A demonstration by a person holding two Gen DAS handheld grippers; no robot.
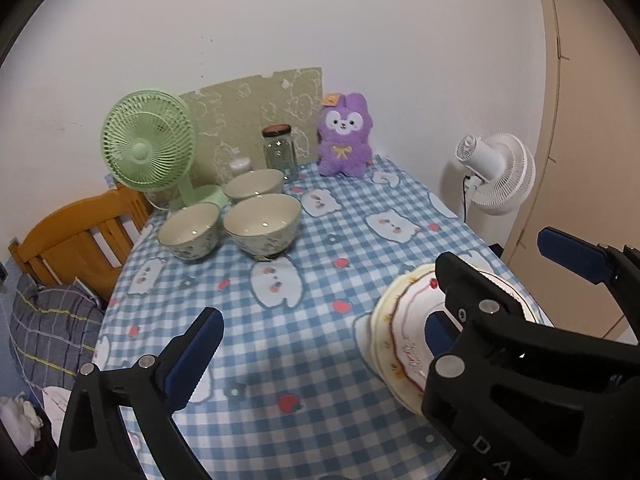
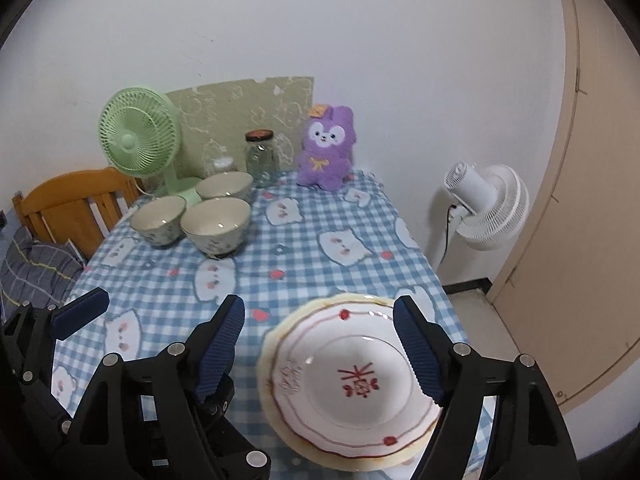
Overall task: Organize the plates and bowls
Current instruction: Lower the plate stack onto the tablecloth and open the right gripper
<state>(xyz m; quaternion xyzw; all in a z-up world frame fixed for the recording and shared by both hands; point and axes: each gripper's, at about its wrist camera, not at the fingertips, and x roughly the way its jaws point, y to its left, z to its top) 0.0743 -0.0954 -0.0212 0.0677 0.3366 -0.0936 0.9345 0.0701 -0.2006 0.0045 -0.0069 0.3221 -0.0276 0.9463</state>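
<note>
Blue-checked cloth covers the tabletop (image 2: 304,280), where a white plate (image 2: 352,384) with red trim lies near the front right edge, seemingly on a second, cream plate. Both right tongs (image 2: 320,352) and left tongs (image 1: 320,340) hang spread wide, gripping nothing; the right pair straddles the plate from above. Three bowls (image 1: 262,220) cluster at the far left, beside a green fan (image 1: 148,144).

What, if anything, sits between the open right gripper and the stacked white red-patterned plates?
Nothing visible. The right gripper hangs open directly over the stacked white red-patterned plates, with only bare blue checked tablecloth around them.
</note>
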